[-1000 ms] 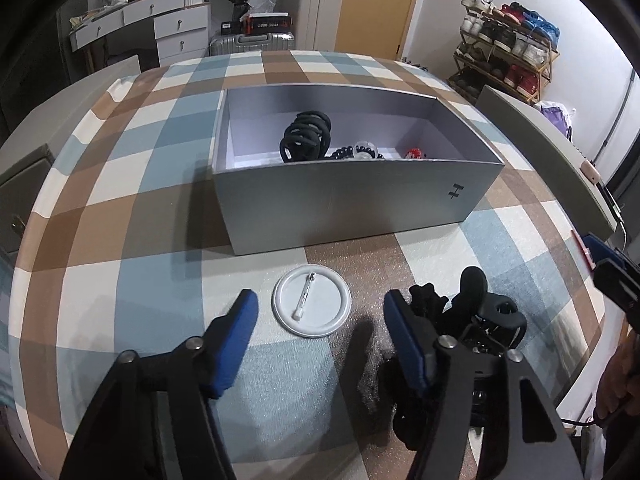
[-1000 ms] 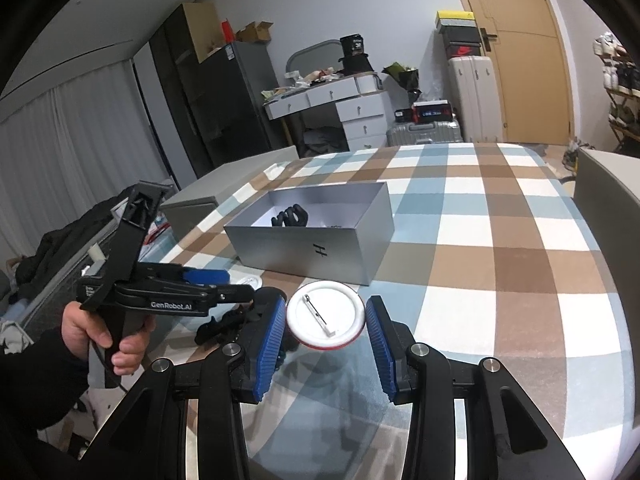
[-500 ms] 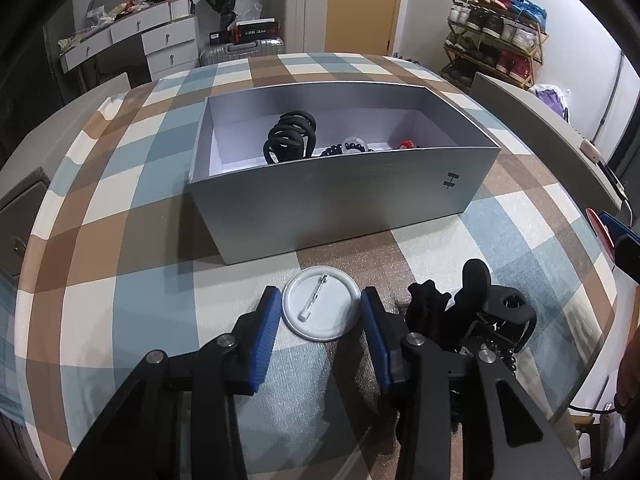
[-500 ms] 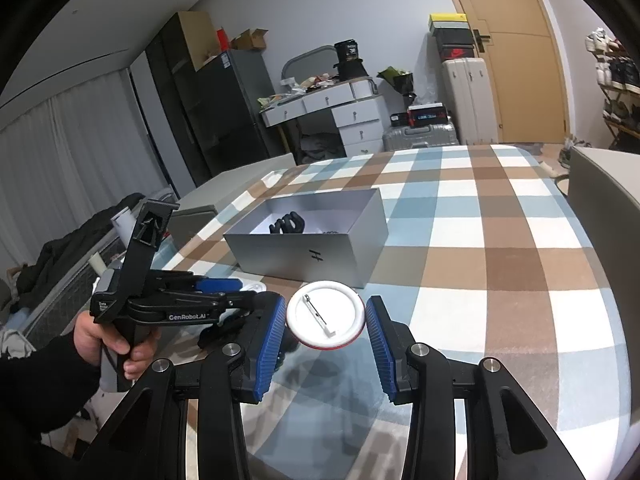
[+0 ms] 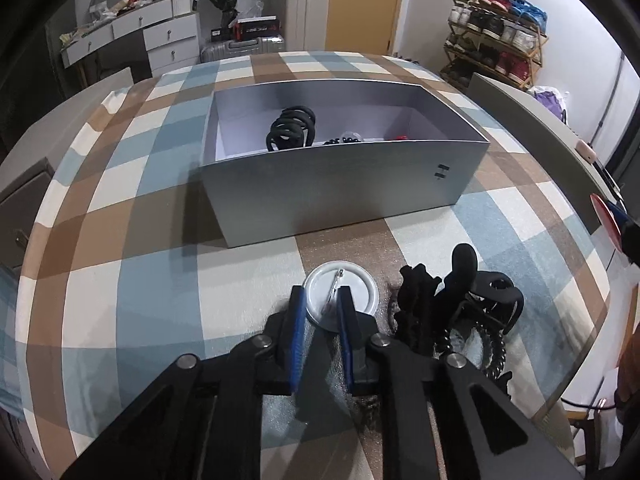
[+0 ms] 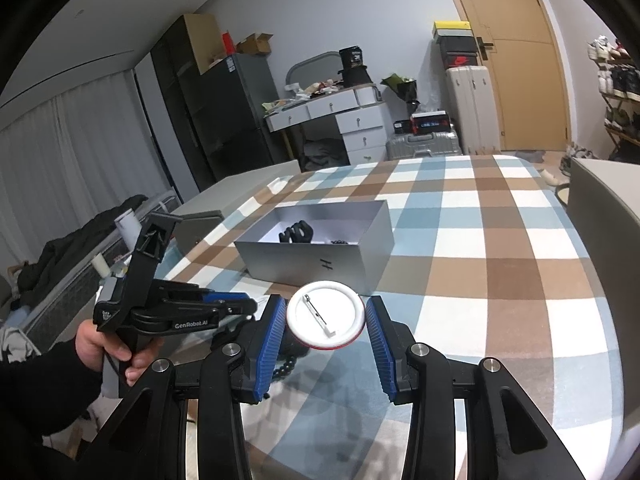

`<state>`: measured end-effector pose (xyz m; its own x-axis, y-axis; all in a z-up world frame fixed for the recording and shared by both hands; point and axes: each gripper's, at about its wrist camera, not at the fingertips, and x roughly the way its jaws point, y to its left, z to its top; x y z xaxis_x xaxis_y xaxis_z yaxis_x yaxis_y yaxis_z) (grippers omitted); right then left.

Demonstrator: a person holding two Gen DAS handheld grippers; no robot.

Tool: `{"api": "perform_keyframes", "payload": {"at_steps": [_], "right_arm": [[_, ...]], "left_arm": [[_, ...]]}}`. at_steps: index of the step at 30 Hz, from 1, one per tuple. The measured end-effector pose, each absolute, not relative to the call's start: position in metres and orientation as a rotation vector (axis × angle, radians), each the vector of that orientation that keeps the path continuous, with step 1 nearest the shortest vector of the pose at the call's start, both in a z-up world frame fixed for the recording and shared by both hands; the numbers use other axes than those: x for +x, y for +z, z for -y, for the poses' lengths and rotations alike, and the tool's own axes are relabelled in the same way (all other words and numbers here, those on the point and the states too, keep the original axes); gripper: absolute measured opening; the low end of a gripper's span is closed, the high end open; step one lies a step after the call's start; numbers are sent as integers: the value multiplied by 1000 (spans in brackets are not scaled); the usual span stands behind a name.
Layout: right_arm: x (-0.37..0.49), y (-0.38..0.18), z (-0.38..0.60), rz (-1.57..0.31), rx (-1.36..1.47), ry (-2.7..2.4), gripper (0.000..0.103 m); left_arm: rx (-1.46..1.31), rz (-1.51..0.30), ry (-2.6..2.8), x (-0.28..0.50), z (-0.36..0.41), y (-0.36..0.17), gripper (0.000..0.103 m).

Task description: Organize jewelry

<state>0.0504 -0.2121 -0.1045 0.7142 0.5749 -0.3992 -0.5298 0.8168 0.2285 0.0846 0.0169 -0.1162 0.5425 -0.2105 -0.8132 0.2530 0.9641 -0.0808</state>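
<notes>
The left tool has its blue-padded jaws drawn narrow around the near edge of a round white pin-back badge lying face down on the checked tabletop. The fingers look closed on the badge's rim, though real contact is hard to confirm; going in at the edge makes sense for something so flat. Just to the right of it lies a tangle of black hair clips and beaded chains, still to be sorted.

The right tool holds a second white round badge with a red rim between its pads, pin side facing the camera, raised above the tabletop, presumably waiting its turn at the box.

The open silver-grey rectangular box stands farther away on the tabletop, already containing a coiled black hair tie, dark beads and something red. The likely next step is lifting the white badge over the box's near wall and letting go inside.
</notes>
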Motion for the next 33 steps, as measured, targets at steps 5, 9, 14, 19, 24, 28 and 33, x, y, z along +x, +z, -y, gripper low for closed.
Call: {"api": "perform_keyframes", "payload": {"at_steps": [5, 9, 14, 19, 24, 28, 33], "right_arm": [[48, -105, 209, -477, 95, 619, 41], [51, -107, 210, -484, 102, 616, 41], [53, -108, 211, -490, 107, 614, 41], [54, -106, 210, -482, 102, 624, 41], [51, -100, 209, -464, 109, 633, 41], [52, -91, 206, -450, 118, 654, 41], [63, -77, 195, -433, 119, 689, 41]], "left_arm": [[24, -967, -298, 91, -14, -118, 63], [135, -964, -288, 94, -2, -122, 63], [165, -978, -307, 96, 1, -121, 53], [203, -976, -315, 91, 6, -119, 37], [194, -930, -301, 80, 2, -107, 37], [161, -860, -293, 68, -4, -82, 37], [134, -777, -279, 67, -10, -51, 37]]}}
